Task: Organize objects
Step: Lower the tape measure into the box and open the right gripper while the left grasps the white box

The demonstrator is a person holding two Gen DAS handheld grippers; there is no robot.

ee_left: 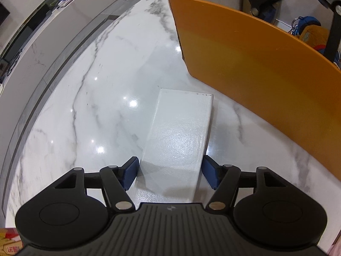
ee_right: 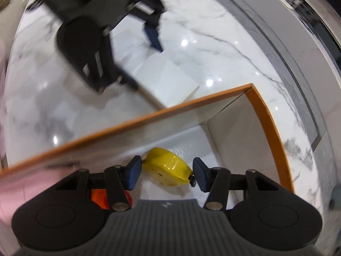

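Observation:
A long white box (ee_left: 179, 140) lies flat on the marble table, just left of an orange box (ee_left: 255, 64). My left gripper (ee_left: 169, 173) is open, with a blue pad on either side of the white box's near end, not clearly pressing it. My right gripper (ee_right: 167, 172) is open above the inside of the orange box (ee_right: 266, 115), over a yellow tape measure (ee_right: 168, 166) that lies on the box floor between the pads. The left gripper (ee_right: 136, 57) and white box (ee_right: 168, 81) show blurred in the right wrist view.
An orange-red object (ee_right: 100, 198) lies in the orange box under my right gripper. A brown plush toy (ee_left: 313, 38) and a blue keychain (ee_left: 307, 21) also sit in the box. The round marble table (ee_left: 85, 106) curves away to its edge at the left.

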